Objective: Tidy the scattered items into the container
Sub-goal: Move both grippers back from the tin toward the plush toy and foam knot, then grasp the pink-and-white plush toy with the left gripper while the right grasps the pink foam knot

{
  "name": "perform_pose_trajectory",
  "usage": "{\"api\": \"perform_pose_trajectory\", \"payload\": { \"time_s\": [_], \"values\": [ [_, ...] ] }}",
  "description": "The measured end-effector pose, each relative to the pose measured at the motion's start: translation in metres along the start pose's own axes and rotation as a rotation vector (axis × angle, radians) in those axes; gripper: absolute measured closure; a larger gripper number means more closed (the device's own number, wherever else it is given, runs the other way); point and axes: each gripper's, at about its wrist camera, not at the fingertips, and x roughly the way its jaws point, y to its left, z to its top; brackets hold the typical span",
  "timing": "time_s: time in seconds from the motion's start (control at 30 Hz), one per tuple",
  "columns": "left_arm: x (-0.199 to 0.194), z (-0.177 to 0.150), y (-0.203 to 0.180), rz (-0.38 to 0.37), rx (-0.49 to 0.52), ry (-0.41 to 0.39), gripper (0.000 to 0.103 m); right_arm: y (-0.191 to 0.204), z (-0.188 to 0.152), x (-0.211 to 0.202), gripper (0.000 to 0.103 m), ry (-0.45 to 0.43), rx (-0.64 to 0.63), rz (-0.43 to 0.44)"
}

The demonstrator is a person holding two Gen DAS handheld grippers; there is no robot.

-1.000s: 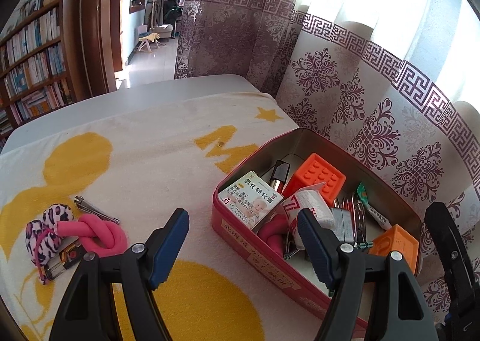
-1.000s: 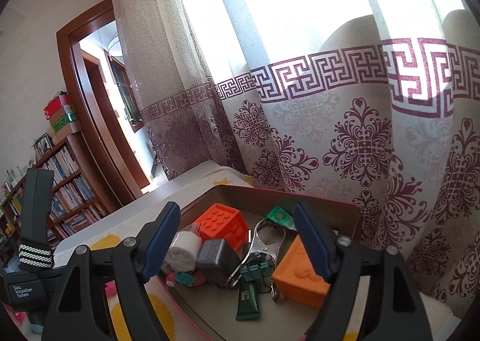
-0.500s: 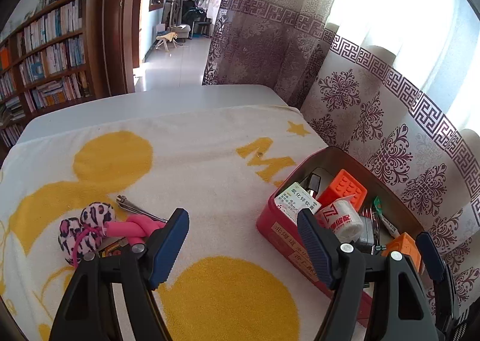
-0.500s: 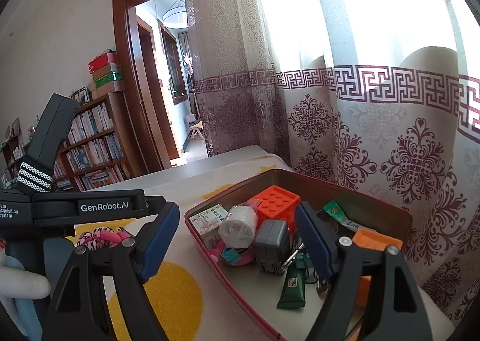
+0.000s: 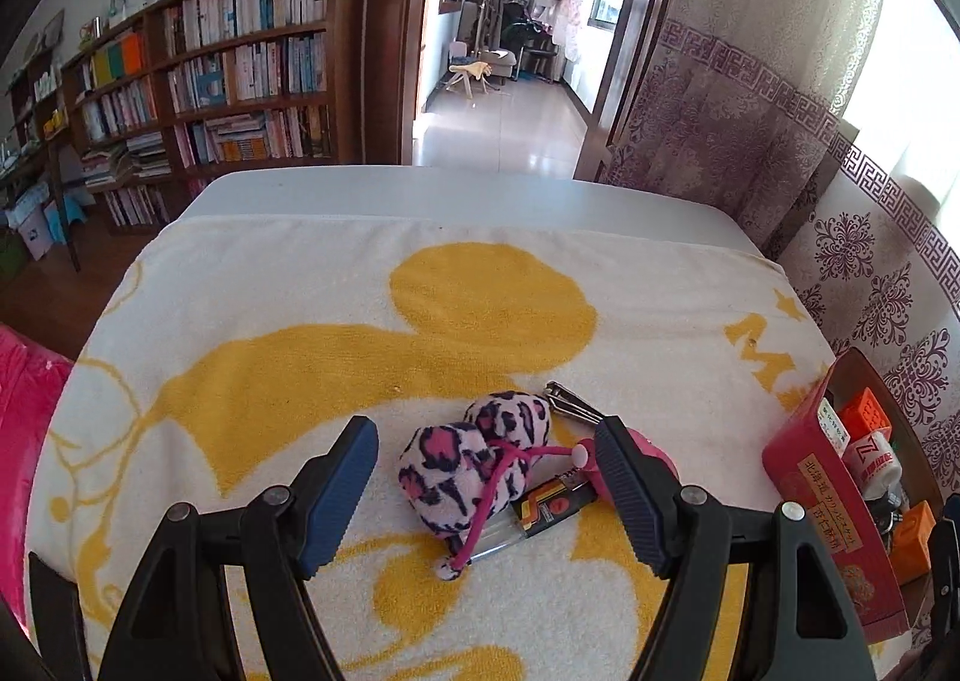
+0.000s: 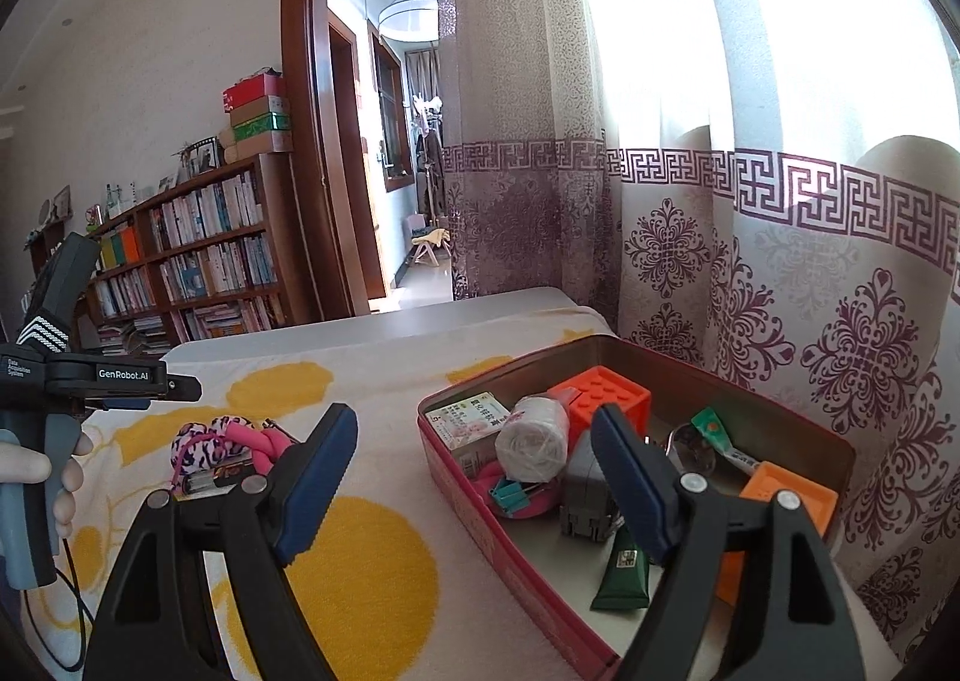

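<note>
- Desk (image 5: 456, 189): pale top, mostly covered by a cream towel (image 5: 252, 321) printed with large yellow shapes.
- Container (image 6: 480, 477): a shallow rectangular tin, red outside and bare metal inside, standing on the towel at the desk's curtain-side edge. It holds an orange studded block (image 6: 606, 396), a white roll (image 6: 534, 435), a small printed box (image 6: 465, 420), a dark green tube (image 6: 624, 567) and a second orange block (image 6: 786, 495), among other small items.
- Left tongs (image 5: 486, 492): jaws spread wide with blue ribbed pads, holding nothing, poised low over the scattered pile.
- Right tongs (image 6: 471, 489): jaws likewise wide apart and empty, held above the near corner of the tin.
- Scattered pile, lying on the towel well apart from the tin: a plush tie (image 5: 474, 459) of two pink, white and black leopard-print balls joined by a pink cord; a knotted pink foam twist (image 6: 267, 441) touching it; a black-and-orange battery (image 5: 540, 504) partly beneath the plush; a metal nail clipper (image 5: 570, 402) just behind.
</note>
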Motion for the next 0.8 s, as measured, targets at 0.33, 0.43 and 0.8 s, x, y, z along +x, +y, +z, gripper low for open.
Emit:
{"api": "perform_pose_trajectory", "payload": {
  "time_s": [0.33, 0.43, 0.8],
  "values": [
    [0.04, -0.016, 0.0, 0.031, 0.095, 0.072, 0.027, 0.02, -0.007, 0.001, 0.02, 0.016, -0.087, 0.064],
    [0.05, -0.018, 0.0, 0.041, 0.098, 0.086, 0.027, 0.026, -0.011, 0.003, 0.02, 0.032, -0.11, 0.081],
    [0.068, -0.021, -0.002, 0.015, 0.083, 0.107, 0.039, 0.037, -0.017, 0.007, 0.02, 0.061, -0.154, 0.112]
  ]
}}
